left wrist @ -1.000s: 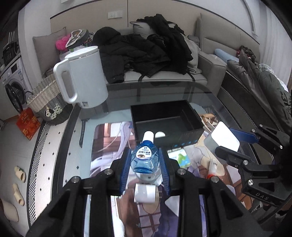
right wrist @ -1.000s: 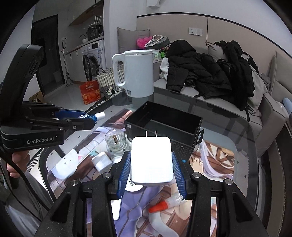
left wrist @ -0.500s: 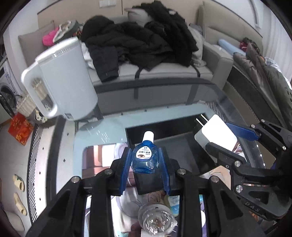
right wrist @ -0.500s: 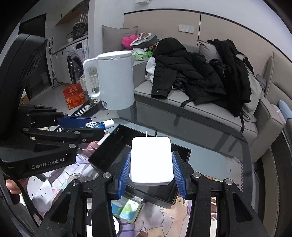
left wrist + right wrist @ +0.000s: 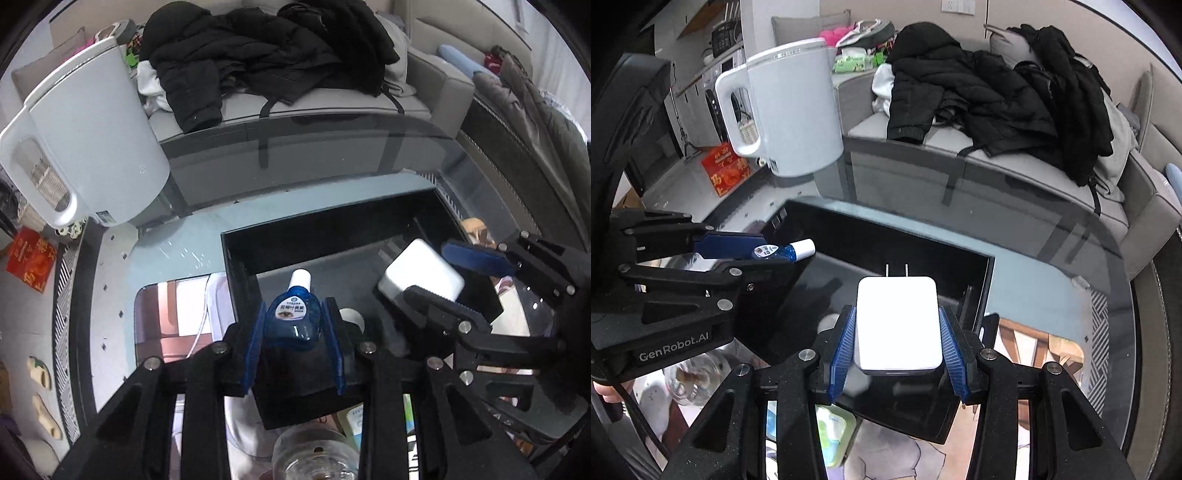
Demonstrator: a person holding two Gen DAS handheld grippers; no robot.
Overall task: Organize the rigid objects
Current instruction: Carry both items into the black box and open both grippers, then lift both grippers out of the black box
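Note:
My left gripper point(image 5: 293, 328) is shut on a small blue eye-drop bottle point(image 5: 294, 317) with a white cap and holds it above the near left part of a black open box point(image 5: 236, 258). My right gripper point(image 5: 897, 332) is shut on a white plug charger point(image 5: 898, 325), prongs pointing forward, above the same black box point(image 5: 982, 284). The charger point(image 5: 421, 275) and right gripper also show at the right of the left wrist view. The bottle point(image 5: 783, 252) shows at the left of the right wrist view. A small white object point(image 5: 352, 317) lies inside the box.
A white electric kettle point(image 5: 85, 144) stands at the table's far left. A clear glass object point(image 5: 314, 458) and a green-and-white packet point(image 5: 831, 432) lie on the picture mat in front of the box. A grey sofa with black coats point(image 5: 266, 55) stands beyond the glass table edge.
Both grippers have moved forward with their objects, from over the picture mat to over the black box. Both stay shut.

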